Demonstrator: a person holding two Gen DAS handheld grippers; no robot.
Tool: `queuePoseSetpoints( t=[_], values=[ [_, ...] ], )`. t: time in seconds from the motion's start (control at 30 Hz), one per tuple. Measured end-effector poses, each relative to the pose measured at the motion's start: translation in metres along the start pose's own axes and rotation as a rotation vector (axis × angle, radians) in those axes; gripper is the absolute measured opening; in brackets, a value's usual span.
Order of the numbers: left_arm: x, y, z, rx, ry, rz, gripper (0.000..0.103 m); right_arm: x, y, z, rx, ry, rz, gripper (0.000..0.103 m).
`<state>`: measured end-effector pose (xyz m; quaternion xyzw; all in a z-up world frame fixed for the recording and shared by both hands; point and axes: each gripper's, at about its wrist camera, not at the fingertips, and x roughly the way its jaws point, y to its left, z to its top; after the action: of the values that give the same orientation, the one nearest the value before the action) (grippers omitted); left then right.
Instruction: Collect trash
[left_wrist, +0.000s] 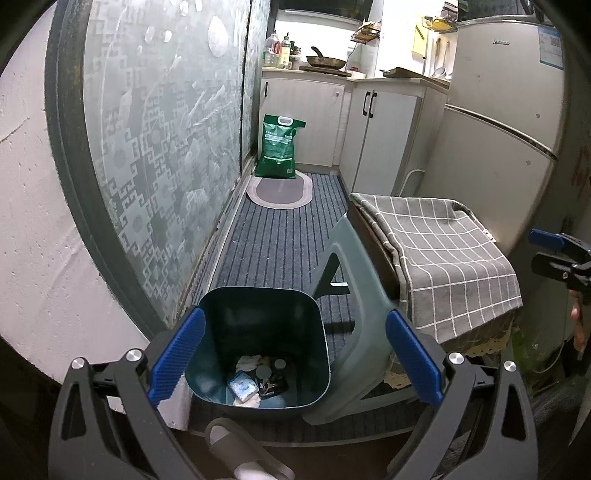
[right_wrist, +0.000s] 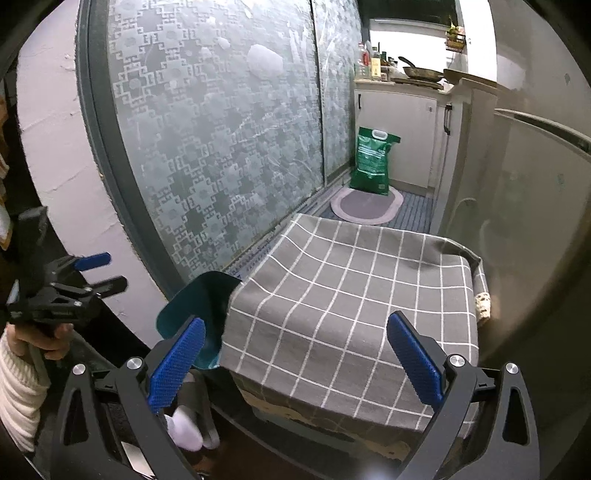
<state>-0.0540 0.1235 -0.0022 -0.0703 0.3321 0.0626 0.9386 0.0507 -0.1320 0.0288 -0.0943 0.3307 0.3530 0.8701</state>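
I'm in a narrow kitchen: striped grey-blue carpet (left_wrist: 280, 236) runs along a frosted patterned sliding door (left_wrist: 159, 147) toward white cabinets (left_wrist: 310, 118), where a green sack (left_wrist: 279, 147) stands behind an oval mat (left_wrist: 280, 190). A grey checked cloth (right_wrist: 351, 295) covers a low table beside the fridge (left_wrist: 506, 122). The dark teal trash bin (left_wrist: 258, 347) sits on the carpet just beside a grey-green plastic stool (left_wrist: 354, 295), holding crumpled wrappers and tissue (left_wrist: 255, 380). My left gripper (left_wrist: 295, 362) hangs wide open over the bin, gripping nothing; my right gripper (right_wrist: 295, 362) is equally spread and empty above the cloth.
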Motion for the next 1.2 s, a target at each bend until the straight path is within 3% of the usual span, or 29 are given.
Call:
queuePoseSetpoints(
  t=[1.2],
  values=[
    [-0.0028,0.0003,0.0025,0.004,-0.009,-0.005,0.100,0.0009,0.0013,-0.0003,-0.005,0.003,0.003,0.100]
  ],
)
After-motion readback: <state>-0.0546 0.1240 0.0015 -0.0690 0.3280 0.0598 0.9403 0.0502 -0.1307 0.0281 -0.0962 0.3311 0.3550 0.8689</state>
